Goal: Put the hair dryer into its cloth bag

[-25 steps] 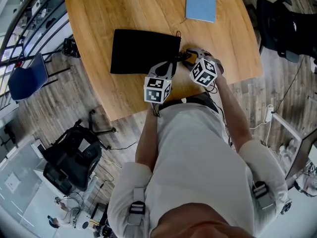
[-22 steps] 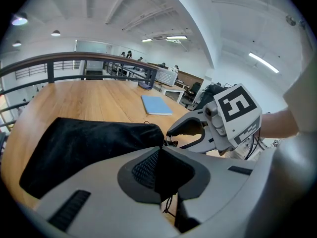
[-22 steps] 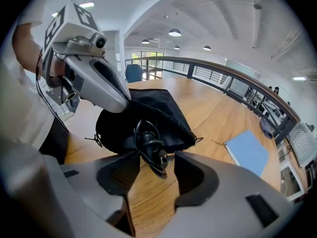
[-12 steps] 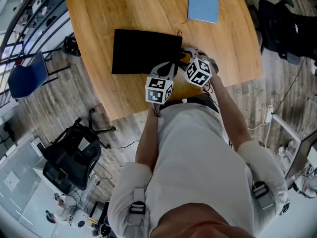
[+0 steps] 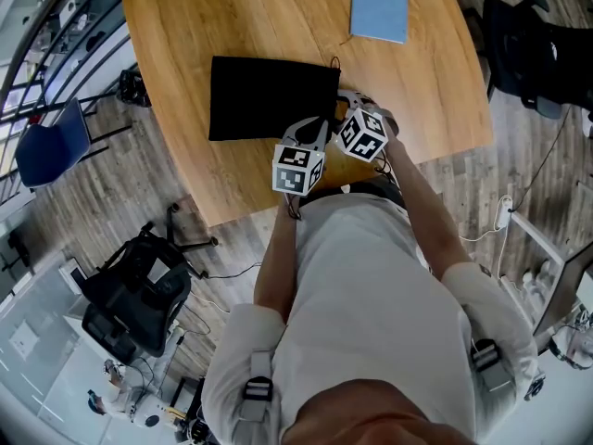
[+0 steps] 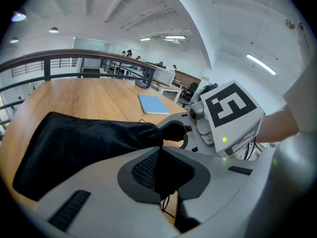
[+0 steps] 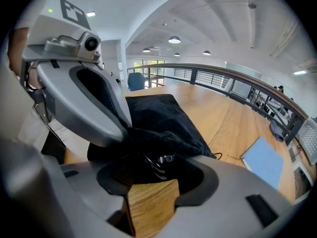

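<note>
The wooden tabletop (image 5: 232, 26) fills the upper part of the head view. The black cloth bag (image 5: 269, 100) lies across it, long side left to right, its gathered mouth at the right end towards the person. The bag looks puffed rather than flat. The hair dryer shows in no view, so whether it is inside cannot be told.

Both claws meet at that mouth, just beside each other. The left claw (image 6: 159, 157) is clenched on a fold of the bag's black cloth, pinched between its pads. The right claw (image 7: 156, 171) is released, its jaws standing apart with bare wood showing between them. The bag's bunched edge lies at its tips.

A pale blue notebook (image 5: 378, 6) lies flat at the far side, well apart from the bag. The thin drawstring (image 7: 163, 158) curls at the mouth between the right claw's jaws.
</note>
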### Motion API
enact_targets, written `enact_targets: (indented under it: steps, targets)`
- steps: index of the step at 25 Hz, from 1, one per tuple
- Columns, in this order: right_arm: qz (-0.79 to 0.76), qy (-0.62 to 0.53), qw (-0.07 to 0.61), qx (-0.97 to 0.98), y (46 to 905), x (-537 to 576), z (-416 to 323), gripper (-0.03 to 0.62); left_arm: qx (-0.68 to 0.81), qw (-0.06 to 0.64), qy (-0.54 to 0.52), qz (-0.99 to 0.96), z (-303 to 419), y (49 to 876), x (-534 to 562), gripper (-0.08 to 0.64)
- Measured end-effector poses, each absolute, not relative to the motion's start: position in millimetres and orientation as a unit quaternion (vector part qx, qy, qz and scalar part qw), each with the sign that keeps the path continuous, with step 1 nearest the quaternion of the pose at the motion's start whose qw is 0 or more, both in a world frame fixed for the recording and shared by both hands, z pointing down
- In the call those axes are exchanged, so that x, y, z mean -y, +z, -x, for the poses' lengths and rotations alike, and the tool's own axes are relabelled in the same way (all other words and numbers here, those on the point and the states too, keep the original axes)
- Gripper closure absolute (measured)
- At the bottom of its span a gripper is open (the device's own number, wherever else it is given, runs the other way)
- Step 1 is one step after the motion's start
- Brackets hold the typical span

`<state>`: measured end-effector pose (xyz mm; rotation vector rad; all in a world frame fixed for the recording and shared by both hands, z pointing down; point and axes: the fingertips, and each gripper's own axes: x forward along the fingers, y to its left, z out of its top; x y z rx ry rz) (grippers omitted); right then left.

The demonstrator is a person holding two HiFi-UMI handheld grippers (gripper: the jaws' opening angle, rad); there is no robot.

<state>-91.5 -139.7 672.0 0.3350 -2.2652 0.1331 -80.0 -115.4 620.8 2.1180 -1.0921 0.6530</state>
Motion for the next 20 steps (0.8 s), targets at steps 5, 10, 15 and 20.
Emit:
enact_targets:
  steps: [5, 10, 15, 20]
  targets:
    - [-0.124, 0.048, 0.404, 0.905, 678, 136, 96, 0.365, 0.413, 0.333, 0.251, -0.81, 77, 624, 113, 0.531]
    - [-0.129, 0.031, 0.396, 0.909, 676, 134, 90, 0.319, 0.411, 0.341, 0.25, -0.807, 77, 629, 113, 0.531]
    - [-0.136, 0.024, 0.409, 0.902, 676, 135, 74, 0.305, 0.412, 0.35, 0.248, -0.804, 77, 629, 113, 0.529]
    - [-0.154, 0.027, 0.413, 0.897, 671, 135, 54, 0.304, 0.406, 0.345, 0.261, -0.805, 73, 632, 109, 0.471]
